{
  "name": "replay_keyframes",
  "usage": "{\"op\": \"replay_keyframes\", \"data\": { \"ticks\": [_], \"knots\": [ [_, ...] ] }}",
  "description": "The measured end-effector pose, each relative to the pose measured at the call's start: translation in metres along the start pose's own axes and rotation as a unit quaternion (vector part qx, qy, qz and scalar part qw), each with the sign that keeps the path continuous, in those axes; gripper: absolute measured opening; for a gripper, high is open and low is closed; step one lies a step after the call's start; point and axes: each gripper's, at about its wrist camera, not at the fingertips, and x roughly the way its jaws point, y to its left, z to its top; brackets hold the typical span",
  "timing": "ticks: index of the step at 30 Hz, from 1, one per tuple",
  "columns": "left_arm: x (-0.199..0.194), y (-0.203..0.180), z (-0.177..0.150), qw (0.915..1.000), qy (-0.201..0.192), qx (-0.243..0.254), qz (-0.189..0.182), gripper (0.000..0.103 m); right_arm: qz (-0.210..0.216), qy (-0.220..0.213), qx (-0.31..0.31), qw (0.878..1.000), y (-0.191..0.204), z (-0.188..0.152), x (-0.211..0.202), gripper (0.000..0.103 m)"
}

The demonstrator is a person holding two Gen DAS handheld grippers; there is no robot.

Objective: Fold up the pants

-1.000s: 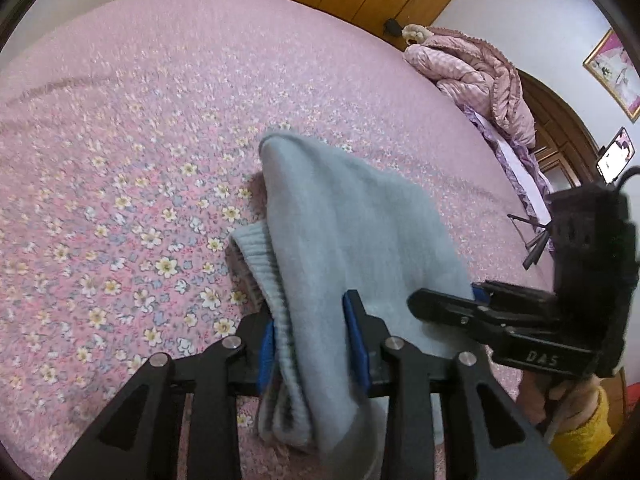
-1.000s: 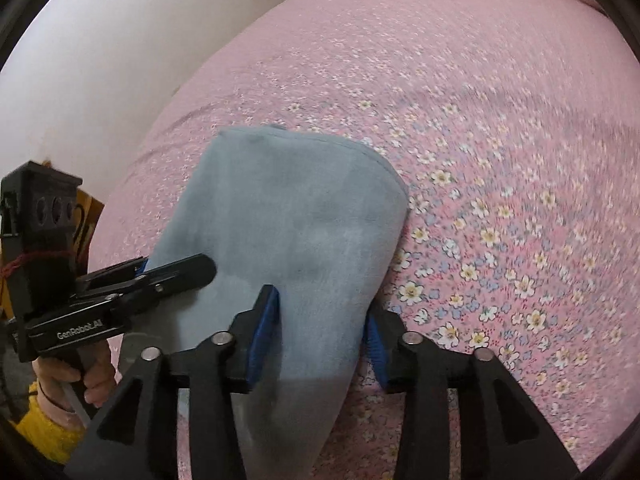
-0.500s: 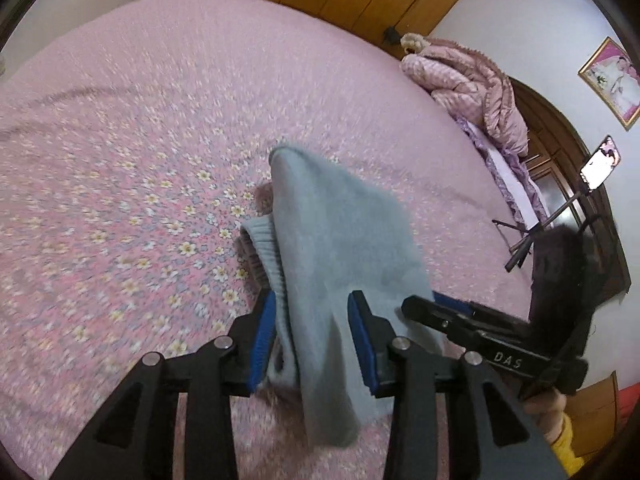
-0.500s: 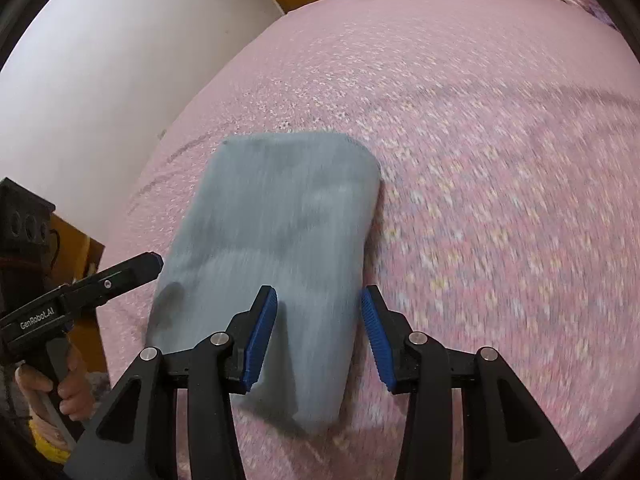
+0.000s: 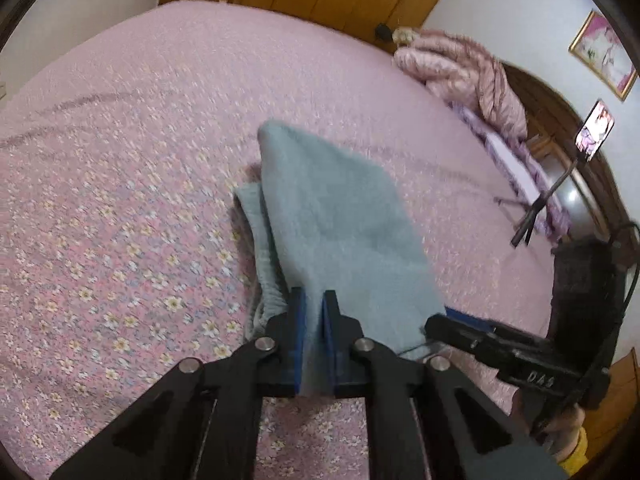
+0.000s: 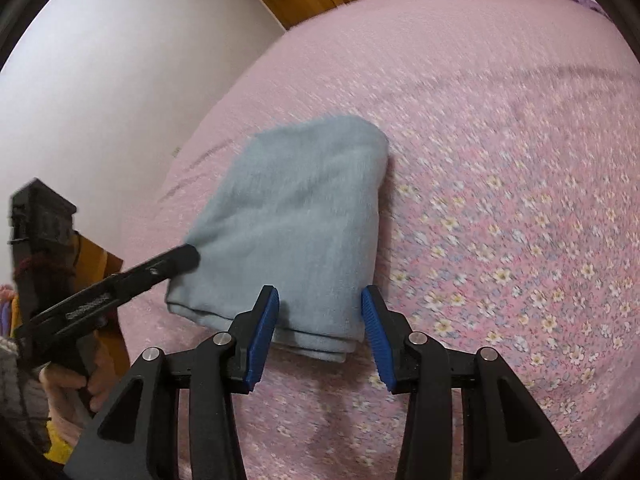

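- Left gripper [image 5: 313,304]: jaws closing, pinching the near edge of the folded pants [image 5: 336,220].
- Right gripper [image 6: 320,312]: jaws spread, astride the pants' near corner, not pressing.
- Pants lie ahead on the bed [image 6: 500,140]; folding looks nearly done. Next likely: tidy or shift the bundle.

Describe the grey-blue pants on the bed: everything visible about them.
The pants are a soft, fleecy-looking grey-blue fabric, folded into a thick, roughly rectangular bundle with stacked layers showing at the near edge. They lie on the pink floral bedspread. In the left wrist view a ribbed part sticks out from under the top layer. The left tool is closing, with a fold of the fabric between its pads. The right tool is open, its pads either side of the near edge without pressing it.
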Motion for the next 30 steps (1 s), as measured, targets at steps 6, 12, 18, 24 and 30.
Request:
{"op": "replay_keyframes", "data": {
  "ticks": [6,12,18,24,30],
  "knots": [
    [0.003,0.032,-0.007,0.9992,0.011,-0.034,0.019,0.009,-0.001,-0.021,-0.018,1.000,0.016,-0.001,0.002,0.032],
    [0.022,0.051,-0.016,0.9979,0.017,-0.042,0.046,0.012,-0.038,0.015,-0.035,0.999,0.010,-0.013,0.035,0.026],
    [0.021,0.050,-0.019,0.9980,0.010,-0.023,0.058,0.020,-0.041,0.015,-0.036,0.998,0.006,-0.010,0.035,0.027],
    [0.011,0.042,-0.030,0.9970,0.004,-0.007,0.076,0.029,-0.054,0.017,-0.024,0.998,0.007,-0.009,0.024,0.029],
    [-0.003,0.040,-0.040,0.9963,0.004,-0.014,0.084,0.041,-0.074,0.013,-0.037,0.996,0.011,-0.014,0.013,0.039]
  ]
}}
